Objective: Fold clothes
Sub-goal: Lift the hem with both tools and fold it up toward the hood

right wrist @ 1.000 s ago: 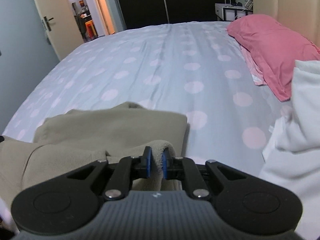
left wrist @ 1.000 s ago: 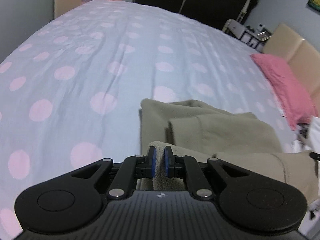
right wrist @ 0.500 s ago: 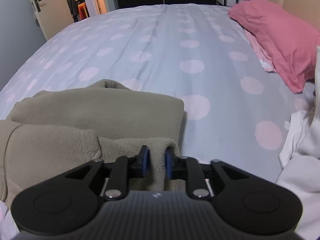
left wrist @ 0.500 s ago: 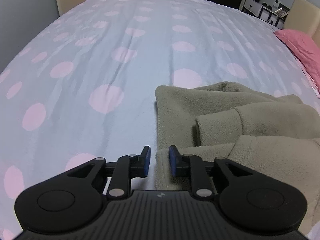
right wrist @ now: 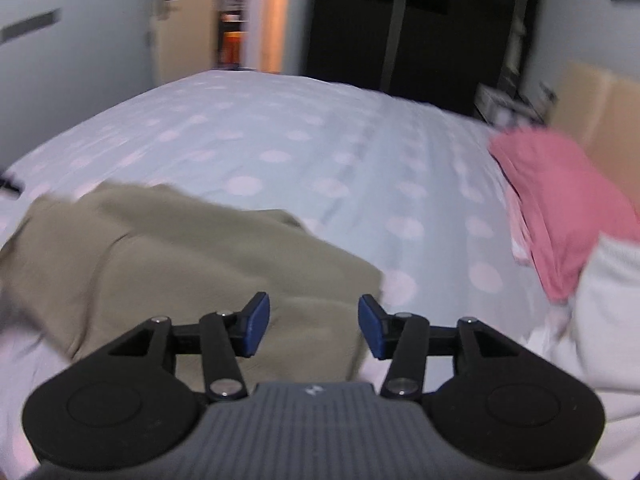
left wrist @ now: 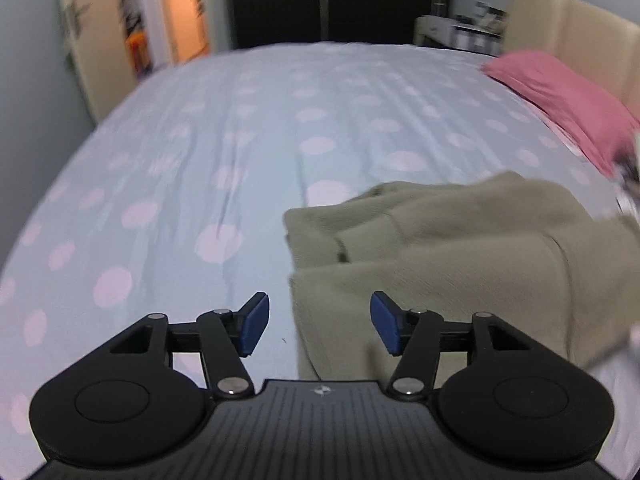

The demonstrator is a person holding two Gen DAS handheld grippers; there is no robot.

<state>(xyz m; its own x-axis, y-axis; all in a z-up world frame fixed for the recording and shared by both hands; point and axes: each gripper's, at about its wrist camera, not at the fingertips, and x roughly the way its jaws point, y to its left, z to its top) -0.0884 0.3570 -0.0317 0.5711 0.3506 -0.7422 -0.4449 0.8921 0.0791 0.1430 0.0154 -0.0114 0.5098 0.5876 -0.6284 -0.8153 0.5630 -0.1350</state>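
A beige fleece garment lies folded on the bed, its near left corner just ahead of my left gripper. That gripper is open, blue pads wide apart, holding nothing; the fleece edge shows between the fingers below. In the right wrist view the same fleece spreads across the lower left, and my right gripper hovers open over its right edge, empty. Both views are motion-blurred.
The bed has a pale blue cover with pink dots. A pink pillow lies by the beige headboard at the right. White clothing is heaped at the right edge. An open doorway lies beyond the bed.
Both grippers were shut on the fleece edge a second ago; they have opened, let it go and pulled back and up. The fleece now lies flat on the bed.
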